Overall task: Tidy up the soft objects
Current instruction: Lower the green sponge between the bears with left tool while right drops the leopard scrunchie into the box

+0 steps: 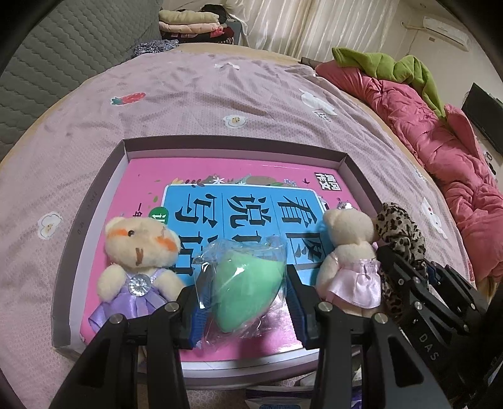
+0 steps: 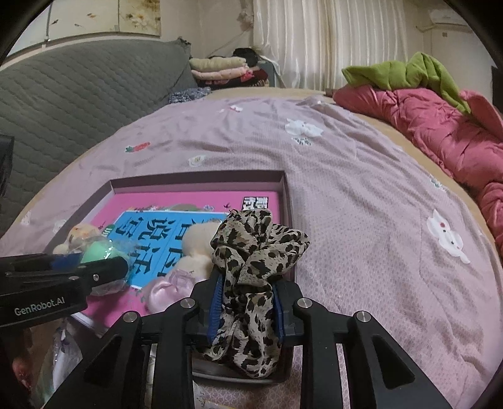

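My left gripper [image 1: 242, 281] is shut on a green sponge in a clear plastic bag [image 1: 248, 289], low over the pink book [image 1: 220, 176] that lies in a shallow box [image 1: 220, 144]. A bear in a purple dress [image 1: 135, 251] stands on the book to its left. A bear in a pink dress [image 1: 349, 258] stands to its right. My right gripper [image 2: 248, 283] is shut on a leopard-print scrunchie [image 2: 257, 248], held over the box's near right corner beside the pink-dress bear [image 2: 195, 248]. In the right wrist view, the left gripper [image 2: 103, 266] shows at the left edge.
The box sits on a bed with a mauve sheet [image 1: 220, 94]. A crumpled pink quilt [image 1: 440, 141] and a green garment [image 1: 393, 69] lie along the right side. Folded clothes [image 1: 195, 25] are stacked at the far end. A grey quilted cover [image 1: 63, 63] rises at the left.
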A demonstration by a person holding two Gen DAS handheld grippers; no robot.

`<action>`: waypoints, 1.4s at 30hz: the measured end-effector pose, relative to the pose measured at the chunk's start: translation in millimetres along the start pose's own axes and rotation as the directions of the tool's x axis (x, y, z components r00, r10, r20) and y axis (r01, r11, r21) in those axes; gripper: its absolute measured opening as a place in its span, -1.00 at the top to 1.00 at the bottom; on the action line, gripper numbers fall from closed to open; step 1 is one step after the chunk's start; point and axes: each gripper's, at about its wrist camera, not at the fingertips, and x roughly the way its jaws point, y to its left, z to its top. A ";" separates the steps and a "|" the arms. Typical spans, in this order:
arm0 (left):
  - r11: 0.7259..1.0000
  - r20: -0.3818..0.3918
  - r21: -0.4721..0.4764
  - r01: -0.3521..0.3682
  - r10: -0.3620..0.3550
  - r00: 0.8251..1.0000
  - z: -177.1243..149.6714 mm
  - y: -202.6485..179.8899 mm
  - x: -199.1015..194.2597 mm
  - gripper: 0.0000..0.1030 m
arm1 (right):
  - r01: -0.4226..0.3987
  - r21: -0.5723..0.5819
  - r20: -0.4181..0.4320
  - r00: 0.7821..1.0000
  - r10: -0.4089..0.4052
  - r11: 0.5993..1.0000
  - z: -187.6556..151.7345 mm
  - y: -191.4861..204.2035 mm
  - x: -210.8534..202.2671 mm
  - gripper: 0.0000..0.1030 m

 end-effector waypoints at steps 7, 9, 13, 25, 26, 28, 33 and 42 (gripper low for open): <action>1.000 0.003 -0.004 0.000 0.000 1.000 -0.6 0.3 0.1 0.14 | -0.017 0.017 -0.014 1.000 0.017 1.000 0.5 -2.9 0.8 0.25; 1.000 0.003 -0.004 -0.001 0.001 1.000 -0.6 0.2 0.1 0.14 | -0.035 0.019 -0.015 0.999 0.035 0.999 1.0 -2.6 0.1 0.12; 1.000 0.002 -0.003 -0.009 0.009 1.000 -1.0 0.7 1.5 0.14 | -0.046 0.003 -0.008 0.999 0.046 0.999 0.2 1.7 -1.9 -0.10; 1.000 0.001 0.003 -0.026 0.026 1.000 -1.5 -0.2 6.1 0.13 | -0.021 0.002 0.085 0.996 0.021 1.000 4.7 -2.1 -20.7 -0.34; 1.000 0.000 0.003 -0.027 0.027 1.000 -1.3 -0.7 6.4 0.12 | -0.020 0.007 0.092 0.996 0.019 1.000 5.3 -3.1 -22.2 -0.35; 1.000 -0.001 0.000 -0.027 0.027 1.000 -0.7 -0.7 6.7 0.12 | -0.022 0.017 0.100 0.995 0.020 1.000 6.1 -5.3 -24.1 -0.35; 1.000 -0.005 -0.003 -0.027 0.027 1.000 0.6 -0.4 7.9 0.11 | -0.023 0.036 0.116 0.993 0.019 0.999 7.7 -9.6 -27.7 -0.36; 0.999 -0.023 -0.034 -0.005 0.005 1.000 3.3 6.6 7.2 0.11 | -0.032 0.061 0.123 0.992 0.024 0.998 8.3 -14.7 -28.8 -0.36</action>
